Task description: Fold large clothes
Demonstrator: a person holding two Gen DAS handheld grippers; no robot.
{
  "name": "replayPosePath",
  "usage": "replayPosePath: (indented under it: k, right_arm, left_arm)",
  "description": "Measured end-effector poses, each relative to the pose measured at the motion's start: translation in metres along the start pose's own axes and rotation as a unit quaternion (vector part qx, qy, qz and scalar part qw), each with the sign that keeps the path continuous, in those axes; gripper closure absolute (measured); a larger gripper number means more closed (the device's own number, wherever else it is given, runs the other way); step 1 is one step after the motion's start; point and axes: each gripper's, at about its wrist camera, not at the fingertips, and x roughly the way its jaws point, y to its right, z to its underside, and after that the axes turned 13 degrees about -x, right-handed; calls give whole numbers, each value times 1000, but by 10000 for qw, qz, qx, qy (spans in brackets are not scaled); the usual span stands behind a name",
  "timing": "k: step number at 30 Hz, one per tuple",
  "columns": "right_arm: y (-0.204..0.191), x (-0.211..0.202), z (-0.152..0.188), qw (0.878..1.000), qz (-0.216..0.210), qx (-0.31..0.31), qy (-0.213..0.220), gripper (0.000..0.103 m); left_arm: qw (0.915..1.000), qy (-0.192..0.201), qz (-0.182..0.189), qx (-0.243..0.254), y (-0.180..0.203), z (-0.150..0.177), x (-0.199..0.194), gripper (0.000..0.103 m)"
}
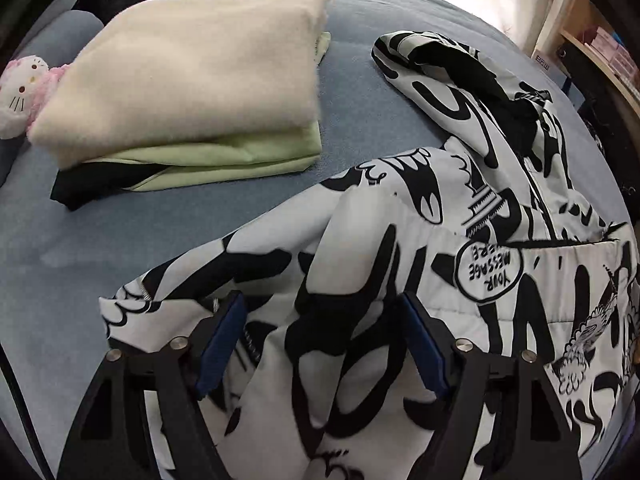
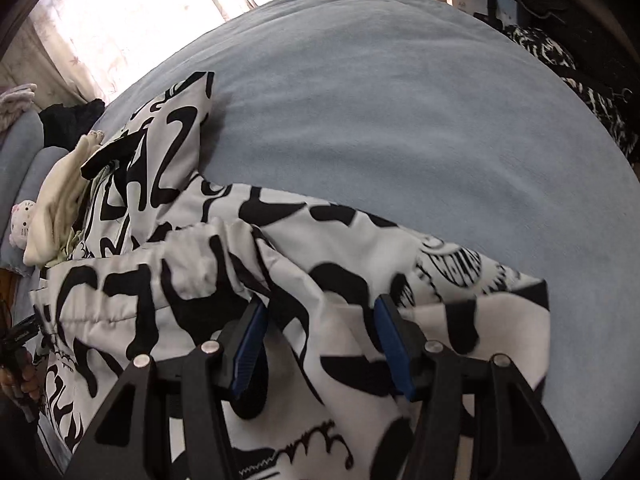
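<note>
On the bed [image 2: 400, 100], both grippers hang spread wide over the jacket [image 1: 400, 260], gripping nothing. Left gripper [image 1: 322, 312], right gripper [image 2: 322, 316]: I'd pinch the sleeve edges evenly first.

a blue bed [image 1: 360, 92] carries a stack of folded clothes [image 1: 192, 92], cream on top, pale green and black beneath. a white cat plush [image 1: 20, 92] lies beside it. bright curtains [image 2: 120, 20] hang behind.

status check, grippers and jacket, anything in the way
Left gripper open over jacket sleeve. Right gripper open, jacket fabric between fingers. Folded stack lies clear on bed.
</note>
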Motion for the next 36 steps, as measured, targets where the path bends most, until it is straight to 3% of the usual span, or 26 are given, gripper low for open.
replayPosePath:
  k: [2, 3, 4, 8, 11, 14, 18, 22, 25, 29, 30, 33, 36]
  right_arm:
    - [-8, 1, 0, 9998, 101, -191, 1, 89]
    - [-12, 1, 0, 9994, 232, -261, 23, 92]
    - [-15, -2, 2, 9991, 304, -304, 71, 100]
    - [-12, -36, 13, 9975, 329, 29, 624, 100]
    - [-5, -69, 14, 9927, 180, 388, 1128, 100]
    - [-5, -80, 4, 9895, 273, 440, 1349, 100]
    - [2, -54, -14, 9903, 343, 548, 1231, 100]
    - [10, -1, -18, 9945, 631, 452, 701, 100]
    - [16, 27, -9, 9948, 584, 686, 464, 98]
    - [17, 21, -6, 9951, 554, 692, 439, 86]
    - [18, 17, -7, 9950, 553, 731, 387, 84]
    - [16, 3, -7, 9934, 663, 844, 410, 75]
    - [1, -26, -7, 9895, 781, 849, 868, 74]
  left_arm:
    - [9998, 21, 196, -102, 2, 0, -2, 66]
    - [9998, 102, 79, -136, 3, 0, -4, 79]
    - [9996, 234, -79, -139, 4, 2, -8, 82]
    - [9983, 575, -54, -96, 6, 6, -38, 92]
    - [9960, 882, 102, -53, 11, 3, -65, 93]
    - [9942, 1072, 98, -30, 17, -6, -76, 93]
    - [9957, 912, 0, -131, 22, -24, -50, 93]
    - [9977, 650, -140, -164, 16, -29, 1, 93]
    - [9974, 614, 109, -352, 2, -26, 24, 89]
    - [9944, 661, 519, -646, -16, -26, 21, 79]
    - [9939, 698, 517, -678, -18, -27, 17, 73]
    - [9927, 961, 311, -658, -20, -23, -1, 68]
    - [9893, 1343, 148, -556, -17, -17, -27, 68]
